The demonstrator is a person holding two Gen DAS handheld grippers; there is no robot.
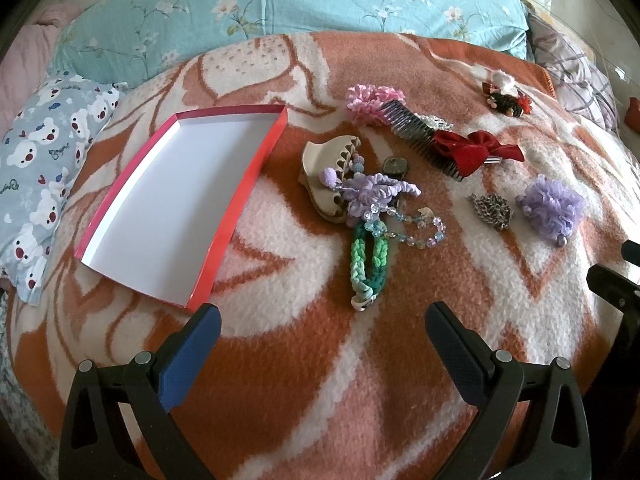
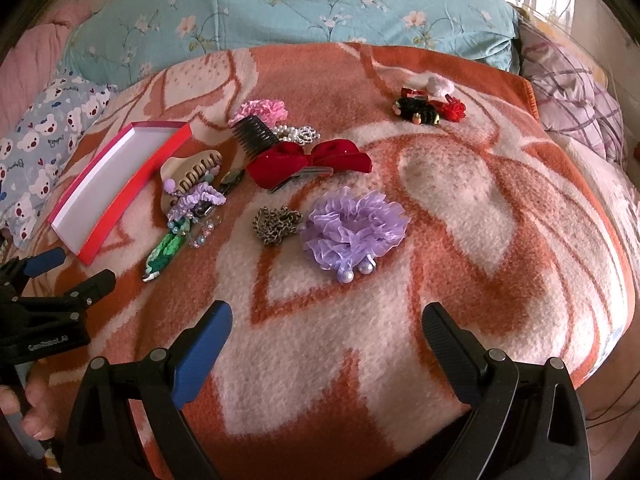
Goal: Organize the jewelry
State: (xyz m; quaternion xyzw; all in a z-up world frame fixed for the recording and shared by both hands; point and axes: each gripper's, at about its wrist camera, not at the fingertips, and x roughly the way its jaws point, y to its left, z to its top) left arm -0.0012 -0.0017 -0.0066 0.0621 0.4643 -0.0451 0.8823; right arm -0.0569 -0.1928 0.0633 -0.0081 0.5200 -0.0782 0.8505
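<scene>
Evidently we are just starting: both the left gripper (image 1: pixel 322 330) and right gripper (image 2: pixel 326 328) are hovering spread and empty, jewelry lying scattered on the blanket (image 1: pixel 280 380) beside the empty red box (image 1: pixel 176 204); picking the green bracelet (image 1: pixel 366 264) seems next.

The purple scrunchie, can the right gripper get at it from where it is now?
Probably yes. The right gripper is open, and the purple scrunchie lies straight ahead on the blanket, with only bare blanket between. The chain sits beside it, apart.
</scene>
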